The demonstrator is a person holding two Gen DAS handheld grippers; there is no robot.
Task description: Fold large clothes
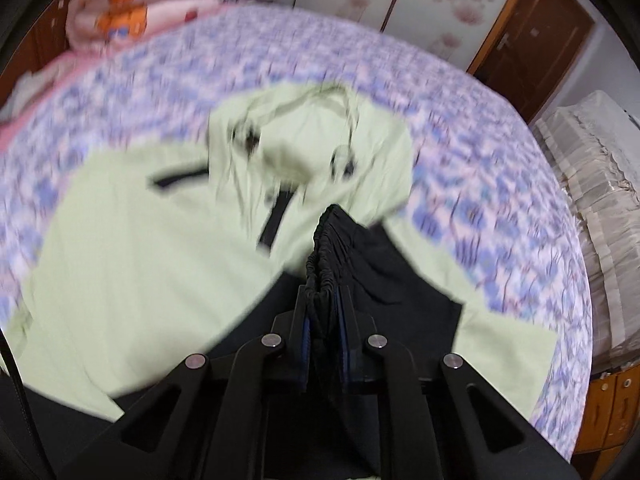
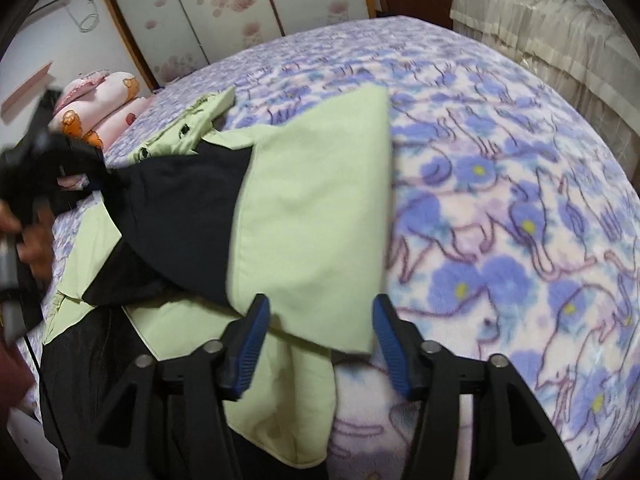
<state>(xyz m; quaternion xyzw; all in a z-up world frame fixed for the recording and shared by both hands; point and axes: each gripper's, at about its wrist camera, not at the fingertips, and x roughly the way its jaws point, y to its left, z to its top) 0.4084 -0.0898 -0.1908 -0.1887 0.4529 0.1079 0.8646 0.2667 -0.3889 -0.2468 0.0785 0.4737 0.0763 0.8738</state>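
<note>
A pale green jacket (image 1: 140,248) with black trim lies spread on a bed under a purple flowered blanket (image 1: 480,168). My left gripper (image 1: 324,296) is shut on the gathered black cuff (image 1: 326,248) of a black sleeve, holding it above the jacket. In the right wrist view the same sleeve (image 2: 184,208) stretches left to the left gripper (image 2: 92,168), which a hand (image 2: 36,240) holds. My right gripper (image 2: 320,316) stands open over a folded green flap (image 2: 312,208). The flap's corner lies between the blue pads (image 2: 252,332), and they do not press on it.
Pink bedding with an orange cartoon print (image 2: 104,96) is piled at the head of the bed. Flowered sliding doors (image 2: 224,8) stand behind it. A beige covered piece of furniture (image 1: 600,200) and a wooden door (image 1: 532,36) lie past the bed's right edge.
</note>
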